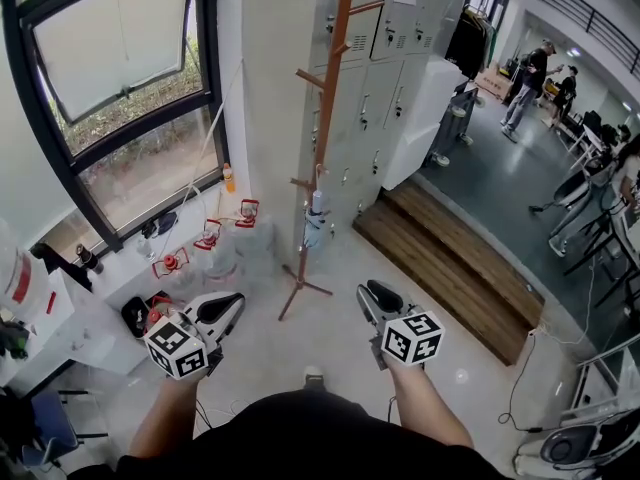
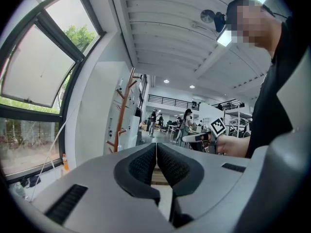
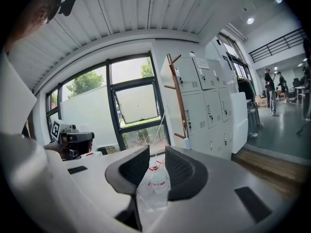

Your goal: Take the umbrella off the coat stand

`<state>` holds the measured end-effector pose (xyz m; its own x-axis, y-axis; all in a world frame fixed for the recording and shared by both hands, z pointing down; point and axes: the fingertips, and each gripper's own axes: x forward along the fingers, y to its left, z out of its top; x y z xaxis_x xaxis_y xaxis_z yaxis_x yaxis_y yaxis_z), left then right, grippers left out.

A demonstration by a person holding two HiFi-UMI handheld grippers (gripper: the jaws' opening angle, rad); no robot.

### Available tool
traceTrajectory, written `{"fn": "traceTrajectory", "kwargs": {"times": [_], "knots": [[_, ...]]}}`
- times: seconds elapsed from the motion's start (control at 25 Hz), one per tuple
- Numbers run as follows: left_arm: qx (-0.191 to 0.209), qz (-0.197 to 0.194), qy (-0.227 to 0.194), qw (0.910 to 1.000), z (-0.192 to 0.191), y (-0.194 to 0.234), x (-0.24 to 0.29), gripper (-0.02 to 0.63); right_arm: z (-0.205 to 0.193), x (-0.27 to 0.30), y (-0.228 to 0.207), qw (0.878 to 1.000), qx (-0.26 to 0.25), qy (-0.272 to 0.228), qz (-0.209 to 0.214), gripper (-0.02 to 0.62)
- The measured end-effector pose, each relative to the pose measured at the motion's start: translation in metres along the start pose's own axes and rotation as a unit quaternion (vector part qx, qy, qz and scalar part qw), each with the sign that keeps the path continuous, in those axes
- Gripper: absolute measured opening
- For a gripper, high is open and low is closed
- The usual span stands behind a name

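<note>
The umbrella (image 1: 316, 218) is hanging folded, pale blue and white, from a low peg on the wooden coat stand (image 1: 333, 88), close against the pole and clear of the floor (image 1: 300, 343). The coat stand is standing upright on its splayed feet. Its upper pegs are carrying nothing that you can see.

Just behind the stand, grey lockers (image 1: 400, 58) are lining the wall. To their right a wooden step (image 1: 450, 258) is running along the edge of the darker floor. To the stand's left, clear water bottles (image 1: 210, 248) with red caps are sitting on the floor under the big window (image 1: 130, 78), and a small orange bottle (image 1: 228, 177) is standing on the sill.

You are holding both tools low in front of you, well short of the stand and pointing towards it.

- The left hand-held gripper (image 1: 225, 308) is carrying its jaws pressed together, pad against pad, with nothing between them.
- The right hand-held gripper (image 1: 375, 296) is holding its jaws apart with a clear gap. Only the distant water bottles are showing through that gap, and the pads are gripping nothing.

The stand is sitting roughly midway between the two tools in the head view. Neither tool is touching the umbrella or the stand.

Far off at upper right, people (image 1: 527, 83) are standing in the open hall.
</note>
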<state>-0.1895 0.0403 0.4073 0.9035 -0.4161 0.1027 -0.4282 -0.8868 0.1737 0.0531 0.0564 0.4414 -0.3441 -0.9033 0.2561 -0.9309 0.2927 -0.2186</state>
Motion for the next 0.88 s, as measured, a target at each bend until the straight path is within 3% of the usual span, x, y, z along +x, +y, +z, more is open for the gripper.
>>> {"fn": "traceTrajectory", "kwargs": {"times": [0.88], "knots": [[-0.014, 0.025, 0.022, 0.9994, -0.011, 0.052, 0.088, 0.025, -0.007, 0.081, -0.085, 0.998, 0.018, 0.043, 0.033, 0.112]]}}
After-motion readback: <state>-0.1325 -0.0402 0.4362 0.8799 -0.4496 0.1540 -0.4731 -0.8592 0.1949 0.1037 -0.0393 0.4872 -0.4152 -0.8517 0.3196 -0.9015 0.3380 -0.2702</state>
